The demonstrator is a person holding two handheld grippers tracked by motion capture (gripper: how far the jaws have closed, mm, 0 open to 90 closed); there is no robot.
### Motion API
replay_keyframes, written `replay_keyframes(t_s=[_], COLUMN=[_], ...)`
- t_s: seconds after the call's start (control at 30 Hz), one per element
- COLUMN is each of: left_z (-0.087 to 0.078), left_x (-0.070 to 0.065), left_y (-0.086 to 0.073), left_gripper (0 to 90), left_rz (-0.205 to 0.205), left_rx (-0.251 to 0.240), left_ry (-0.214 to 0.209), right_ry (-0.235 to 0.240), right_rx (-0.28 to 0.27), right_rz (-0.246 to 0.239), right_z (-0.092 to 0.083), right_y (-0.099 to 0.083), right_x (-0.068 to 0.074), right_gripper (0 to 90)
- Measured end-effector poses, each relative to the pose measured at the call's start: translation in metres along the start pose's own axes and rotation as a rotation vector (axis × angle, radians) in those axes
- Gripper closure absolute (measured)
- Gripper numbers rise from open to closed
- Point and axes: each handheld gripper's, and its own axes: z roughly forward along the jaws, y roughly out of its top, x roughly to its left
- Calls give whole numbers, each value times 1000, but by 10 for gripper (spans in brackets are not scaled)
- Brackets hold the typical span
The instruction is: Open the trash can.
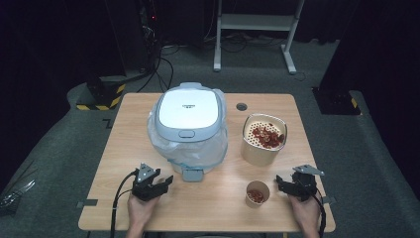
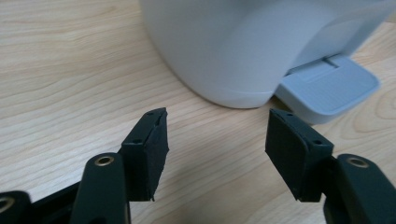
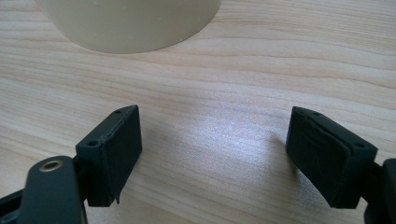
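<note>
A white pedal bin (image 1: 188,119) with a closed grey-rimmed lid and a clear liner bag stands mid-table, its grey pedal (image 1: 192,173) facing me. To its right is a cream canister (image 1: 263,139) holding red pieces, and in front of that a small paper cup (image 1: 257,194) with more red pieces. My left gripper (image 1: 161,180) hovers low by the pedal, open and empty; in the left gripper view its jaws (image 2: 217,135) point at the bin wall (image 2: 233,46) and pedal (image 2: 327,88). My right gripper (image 1: 281,184) is open and empty right of the cup, facing the canister base (image 3: 130,23).
The wooden table (image 1: 124,148) has a cable hole (image 1: 241,106) at its back right. Behind it stand a white frame (image 1: 252,29) and black bases with yellow stripes (image 1: 99,94). Bare wood lies between the two grippers along the front edge.
</note>
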Motion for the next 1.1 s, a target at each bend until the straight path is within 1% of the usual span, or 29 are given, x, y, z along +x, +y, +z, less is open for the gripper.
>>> replay_keyframes(t_s=[0.1, 0.2, 0.23, 0.3, 0.33, 0.43, 0.47, 0.5, 0.6, 0.77, 0.8, 0.87, 0.9, 0.93, 0.97, 1.1], left_z=[0, 0, 0, 0, 1, 1, 1, 0, 1, 2, 2, 2, 3, 3, 5, 9], left_x=[-5, -8, -10, -11, -13, -15, -16, -18, -20, -26, -28, -28, -30, -30, -33, -37], left_y=[3, 4, 5, 5, 6, 7, 8, 9, 9, 13, 14, 15, 17, 17, 19, 20], left_gripper=[410, 417, 421, 425, 436, 446, 456, 466, 472, 483, 491, 504, 512, 521, 530, 552], left_rz=[10, 17, 15, 19, 22, 32, 38, 36, 30, 54, 48, 56, 63, 63, 69, 84], left_rx=[-2, -11, -16, -14, -15, -14, -21, -34, -43, -50, -60, -61, -61, -61, -58, -47], left_ry=[-16, -20, -32, -33, -45, -51, -55, -63, -73, -81, -92, -91, -100, -100, -111, -118], right_ry=[0, 2, 3, 3, 3, 3, 3, 3, 3, 4, 4, 4, 4, 4, 4, 4], right_rx=[-1, -2, -2, -2, -2, -2, -2, -2, -2, -2, -3, -2, -2, -2, -3, -2], right_rz=[-2, -4, -4, -4, -4, -4, -5, -4, -3, -3, -4, -3, -3, -3, -4, -3], right_z=[0, 0, 0, 0, 0, 0, 0, 0, 0, 0, 0, 0, 0, 0, 0, 0], right_y=[0, 0, 0, 0, 0, 0, 0, 0, 0, 0, 0, 0, 0, 0, 0, 0], right_x=[0, 0, 0, 0, 0, 0, 0, 1, 1, 1, 1, 1, 1, 1, 1, 1], right_gripper=[189, 195, 196, 197, 197, 197, 198, 198, 199, 201, 202, 202, 202, 202, 202, 202])
